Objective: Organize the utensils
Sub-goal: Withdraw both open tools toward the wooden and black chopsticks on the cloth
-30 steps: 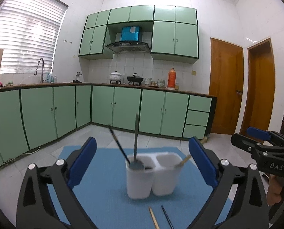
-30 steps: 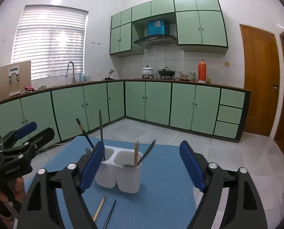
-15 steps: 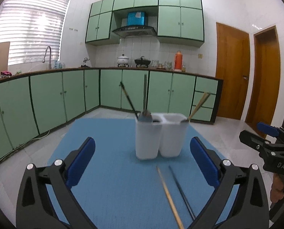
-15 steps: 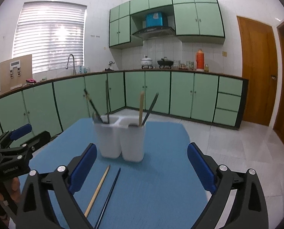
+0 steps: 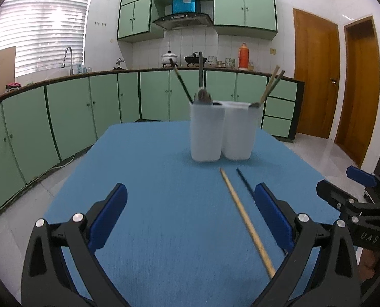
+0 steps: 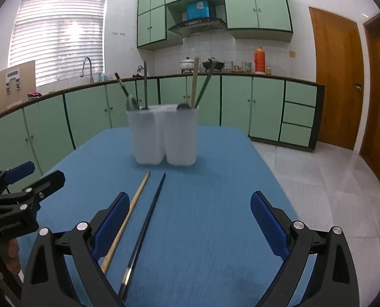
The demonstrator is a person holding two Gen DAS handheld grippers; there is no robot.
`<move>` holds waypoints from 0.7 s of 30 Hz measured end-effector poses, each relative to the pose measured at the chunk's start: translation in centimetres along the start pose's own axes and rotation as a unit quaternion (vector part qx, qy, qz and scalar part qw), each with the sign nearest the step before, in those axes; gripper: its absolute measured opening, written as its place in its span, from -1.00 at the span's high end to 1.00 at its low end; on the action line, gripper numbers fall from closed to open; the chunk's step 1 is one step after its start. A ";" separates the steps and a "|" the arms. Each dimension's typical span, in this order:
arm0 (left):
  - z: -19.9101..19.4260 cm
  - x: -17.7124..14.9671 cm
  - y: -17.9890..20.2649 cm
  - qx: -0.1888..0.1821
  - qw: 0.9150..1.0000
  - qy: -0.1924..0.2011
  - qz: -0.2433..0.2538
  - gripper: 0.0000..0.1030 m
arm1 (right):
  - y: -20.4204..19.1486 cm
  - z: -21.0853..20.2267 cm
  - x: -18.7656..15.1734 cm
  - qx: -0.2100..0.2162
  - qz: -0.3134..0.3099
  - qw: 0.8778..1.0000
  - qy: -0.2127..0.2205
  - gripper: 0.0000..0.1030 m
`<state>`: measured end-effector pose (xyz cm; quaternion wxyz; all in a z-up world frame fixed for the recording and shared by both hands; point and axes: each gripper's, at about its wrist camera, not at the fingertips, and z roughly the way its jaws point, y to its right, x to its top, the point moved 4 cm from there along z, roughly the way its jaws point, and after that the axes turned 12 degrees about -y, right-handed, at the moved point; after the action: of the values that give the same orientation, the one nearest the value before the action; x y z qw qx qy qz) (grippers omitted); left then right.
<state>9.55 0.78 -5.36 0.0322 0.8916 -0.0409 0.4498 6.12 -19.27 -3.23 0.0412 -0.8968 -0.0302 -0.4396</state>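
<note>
Where compared with the frames one second and half a second earlier: both cameras lowered and drawn back, white two-compartment plastic utensil holder (image 5: pixel 222 131) (image 6: pixel 163 135) now seen from near table height instead of from above, farther from both grippers, more of blue table mat (image 5: pixel 149 179) (image 6: pixel 215 179) exposed in front. Left gripper (image 5: pixel 190 217): jaws spread wide, nothing between blue pads, hovering over near part of mat; same opening as in earlier frames. Right gripper (image 6: pixel 187 222): jaws likewise spread wide and empty, unchanged in opening. Holder position: upright on far half of mat, well apart from both grippers. Left compartment contents: dark green chopstick (image 5: pixel 182 84) (image 6: pixel 122 85) leaning left, metal spoon with upright grey handle (image 5: pixel 201 87) (image 6: pixel 145 84). Right compartment contents: light wooden chopstick (image 5: pixel 269 85) (image 6: pixel 195 81) and second dark green utensil handle (image 5: pixel 275 83) (image 6: pixel 205 87), leaning right. Loose items flat on mat, in front of holder, side by side without touching: long light wooden chopstick (image 5: pixel 246 222) (image 6: pixel 128 215) and long dark chopstick (image 5: pixel 245 181) (image 6: pixel 146 227); now visible over most of length, against only short tips one second earlier. In left wrist view, dark chopstick partly hidden behind right-hand finger of left gripper. In right wrist view, both loose chopsticks running toward camera beside its left-hand finger.
</note>
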 end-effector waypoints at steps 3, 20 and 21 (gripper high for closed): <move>0.0 -1.2 0.0 0.000 1.000 -0.005 -0.003 -0.88 | -0.4 0.1 -1.3 -0.008 0.003 1.000 0.001 -0.82; -0.4 -5.4 -1.2 0.014 1.000 -0.020 -0.013 -0.88 | -5.0 0.2 -6.9 -0.040 -0.028 0.998 0.043 -0.43; -0.5 -5.5 -1.2 0.015 1.000 -0.019 -0.013 -0.88 | -5.1 0.3 -7.2 -0.041 -0.029 0.998 0.042 -0.36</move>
<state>6.04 2.26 -9.55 0.0240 0.9008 -0.0232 0.4329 1.52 -14.33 -8.88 -0.0068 -0.8773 -0.0364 -0.4786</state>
